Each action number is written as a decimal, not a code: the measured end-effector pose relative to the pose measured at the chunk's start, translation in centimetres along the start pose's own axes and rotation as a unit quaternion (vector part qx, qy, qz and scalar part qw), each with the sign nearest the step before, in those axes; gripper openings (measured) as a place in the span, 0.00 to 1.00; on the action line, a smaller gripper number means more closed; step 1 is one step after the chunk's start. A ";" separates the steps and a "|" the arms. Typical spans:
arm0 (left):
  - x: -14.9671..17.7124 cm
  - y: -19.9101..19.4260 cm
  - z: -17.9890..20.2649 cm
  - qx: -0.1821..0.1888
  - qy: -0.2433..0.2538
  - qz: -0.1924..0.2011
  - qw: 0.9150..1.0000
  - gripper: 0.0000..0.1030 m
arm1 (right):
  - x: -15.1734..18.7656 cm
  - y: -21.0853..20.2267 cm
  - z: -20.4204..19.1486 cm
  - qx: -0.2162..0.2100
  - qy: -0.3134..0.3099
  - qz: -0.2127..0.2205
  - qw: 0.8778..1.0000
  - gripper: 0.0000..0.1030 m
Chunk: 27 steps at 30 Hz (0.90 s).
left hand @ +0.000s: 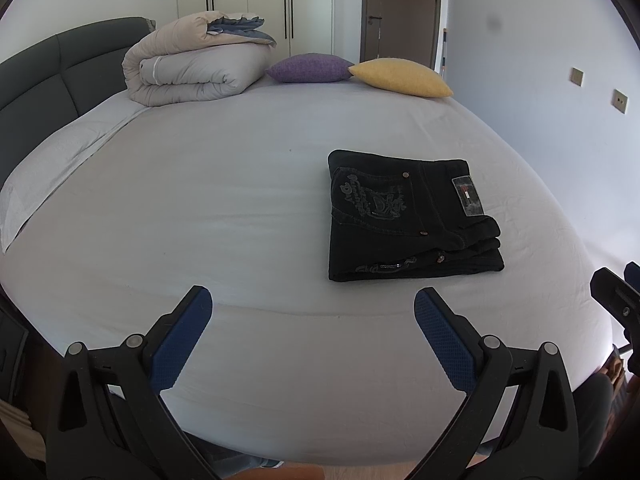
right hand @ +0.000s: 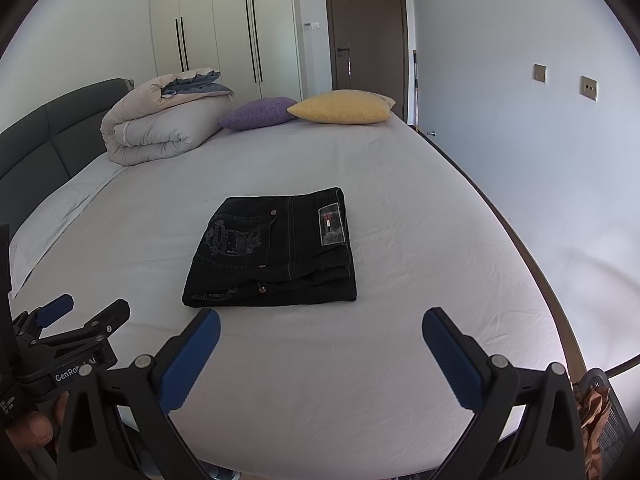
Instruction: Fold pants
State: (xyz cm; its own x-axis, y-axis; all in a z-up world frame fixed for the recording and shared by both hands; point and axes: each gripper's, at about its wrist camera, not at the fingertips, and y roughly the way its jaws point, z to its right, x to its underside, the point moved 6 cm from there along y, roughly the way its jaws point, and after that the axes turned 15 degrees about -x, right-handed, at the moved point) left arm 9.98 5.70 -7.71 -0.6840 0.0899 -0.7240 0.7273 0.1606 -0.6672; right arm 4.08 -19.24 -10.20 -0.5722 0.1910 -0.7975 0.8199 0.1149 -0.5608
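Observation:
Black jeans (left hand: pixel 408 216) lie folded into a compact rectangle on the white bed sheet (left hand: pixel 240 208), back pocket embroidery and a grey label facing up. They also show in the right wrist view (right hand: pixel 276 252). My left gripper (left hand: pixel 312 300) is open and empty, above the bed's near edge, short of the jeans and to their left. My right gripper (right hand: pixel 320 320) is open and empty, just in front of the jeans' near edge. The left gripper also shows at the lower left of the right wrist view (right hand: pixel 86 312), and part of the right gripper at the right edge of the left wrist view (left hand: pixel 616 292).
A rolled beige duvet (left hand: pixel 196 64), a purple cushion (left hand: pixel 308 68) and a yellow cushion (left hand: pixel 400 76) lie at the far end of the bed. A dark grey headboard (left hand: pixel 44 72) runs along the left. A wall (right hand: pixel 540 180) stands close on the right.

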 end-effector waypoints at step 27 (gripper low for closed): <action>0.5 0.7 0.3 0.018 0.005 -0.011 1.000 1.00 | 0.7 0.0 0.2 0.000 0.003 -0.004 1.000 1.00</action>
State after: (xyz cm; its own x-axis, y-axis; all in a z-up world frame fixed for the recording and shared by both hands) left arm 10.18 5.54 -8.63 -0.7008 0.0973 -0.7067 0.7130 0.1281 -0.6894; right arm 3.64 -19.31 -10.82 -0.5780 0.1958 -0.7922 0.8158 0.1165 -0.5665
